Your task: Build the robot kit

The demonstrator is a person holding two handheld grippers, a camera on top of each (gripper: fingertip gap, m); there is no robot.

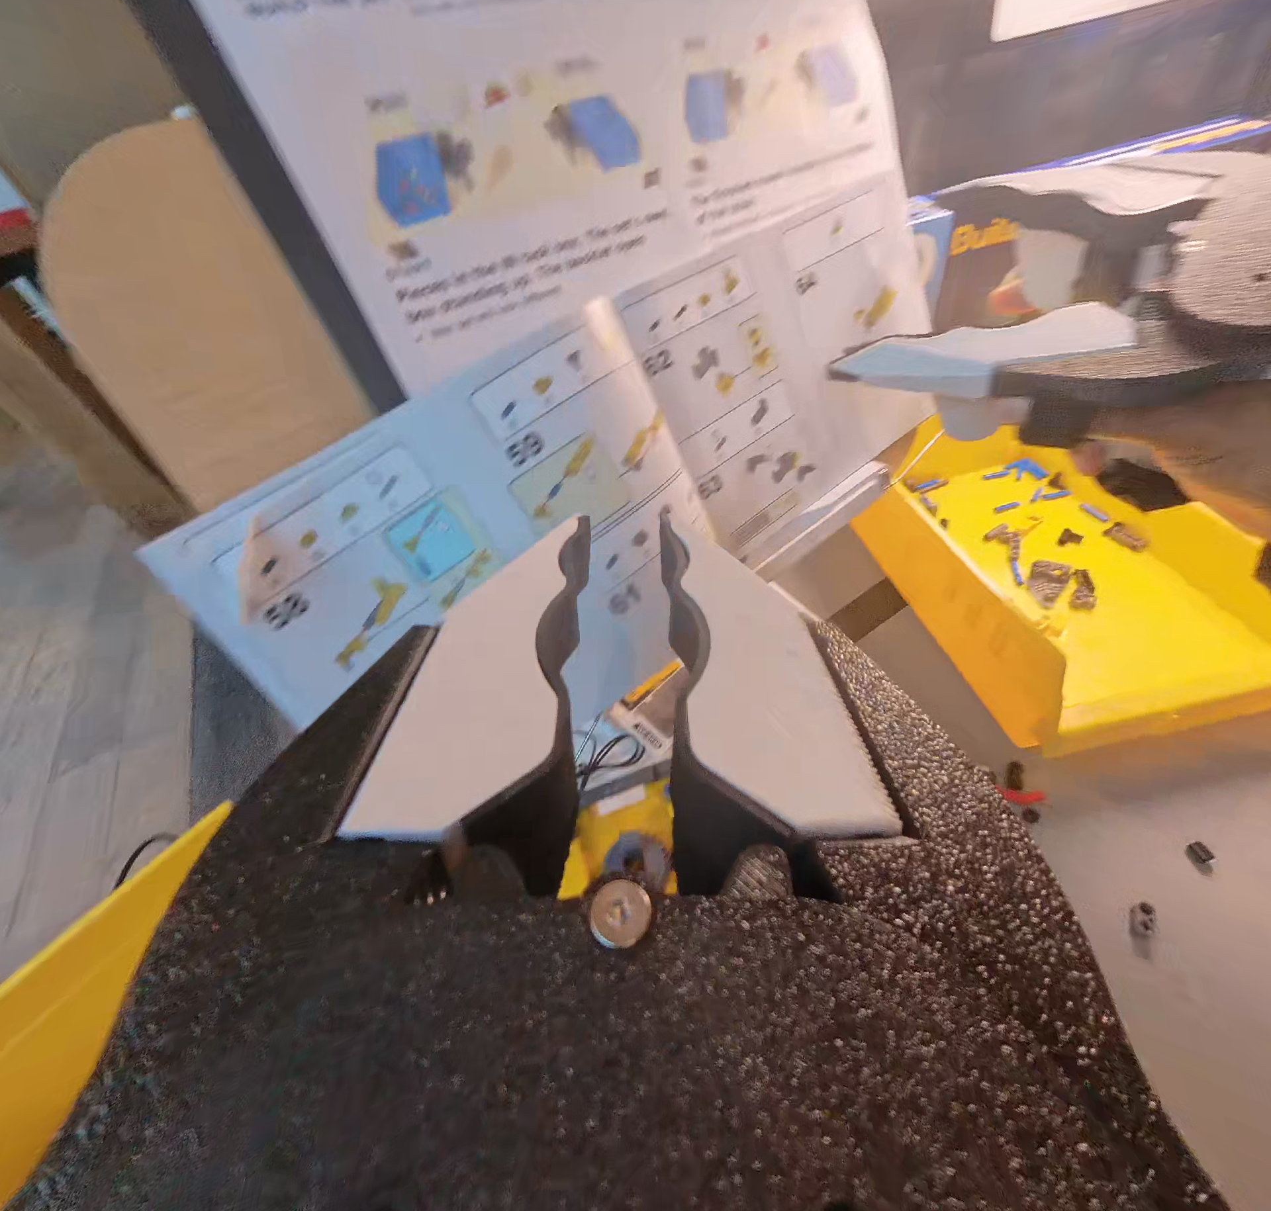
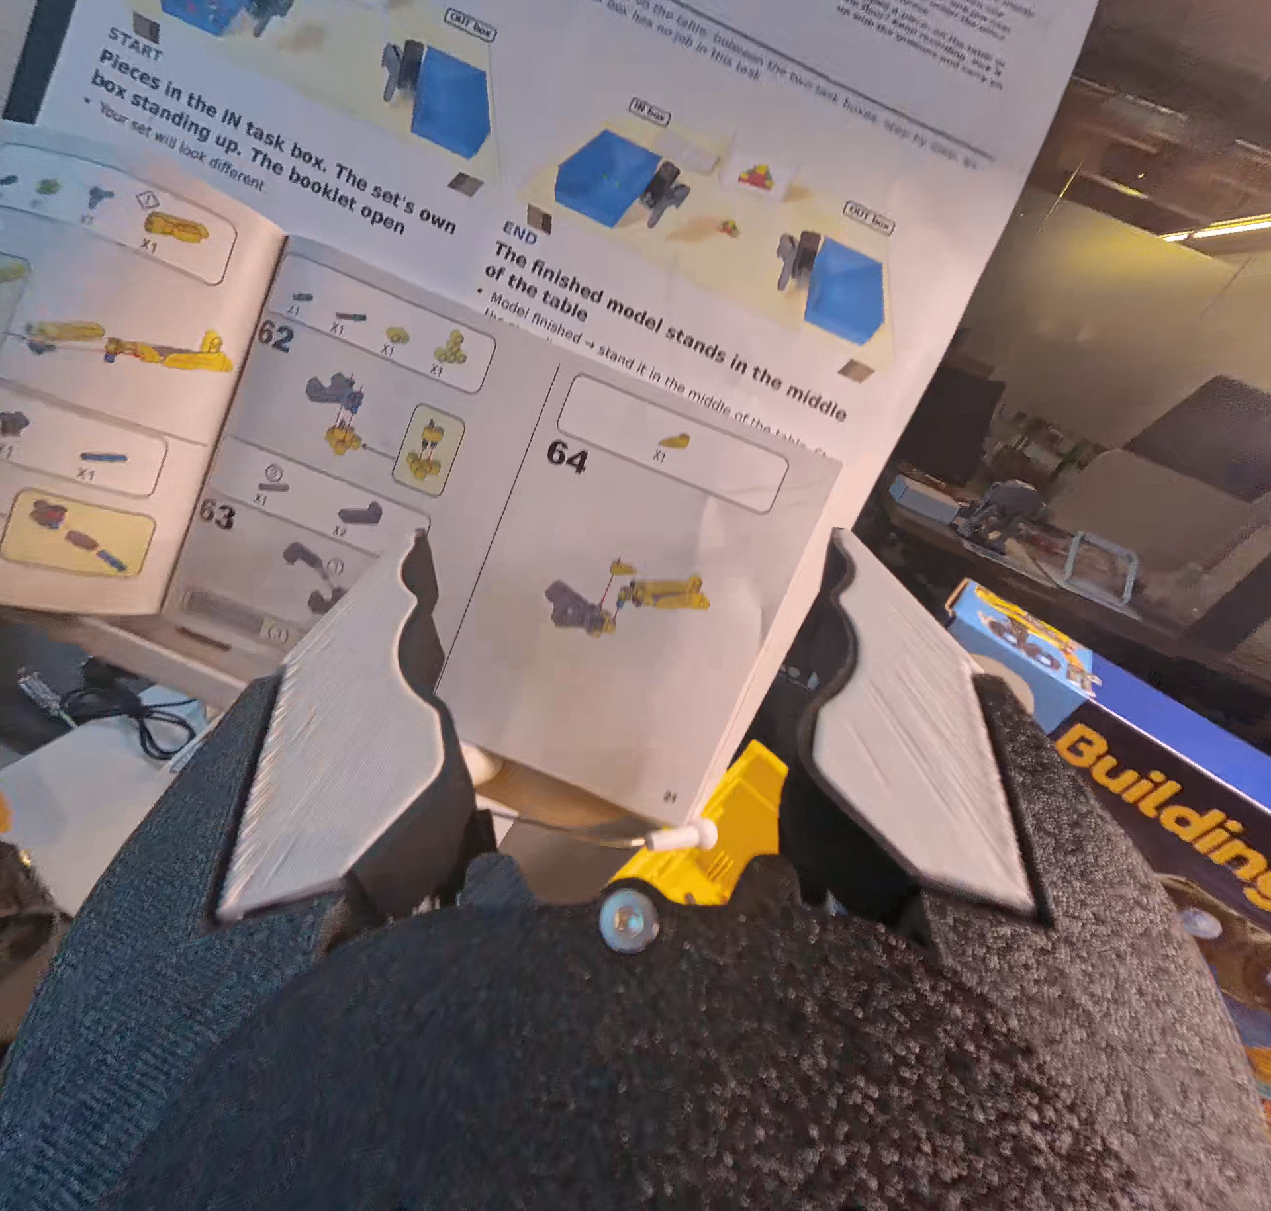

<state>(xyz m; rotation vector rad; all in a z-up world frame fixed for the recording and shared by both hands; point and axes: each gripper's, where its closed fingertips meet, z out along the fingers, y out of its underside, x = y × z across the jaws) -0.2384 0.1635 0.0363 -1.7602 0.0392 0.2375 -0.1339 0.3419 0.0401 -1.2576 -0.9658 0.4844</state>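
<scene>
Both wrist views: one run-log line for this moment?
left claw: slightly open, empty, over booklet | right claw: open, empty, facing booklet | yellow tray: small loose parts

Printed text on booklet, poster, box.

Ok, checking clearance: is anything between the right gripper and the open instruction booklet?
Nothing visible: the right gripper opens straight onto the instruction booklet; a yellow part sits lower, at its corner.

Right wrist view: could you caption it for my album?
Open tongs face an open instruction booklet propped before a large printed sheet, a yellow piece just below.
</scene>
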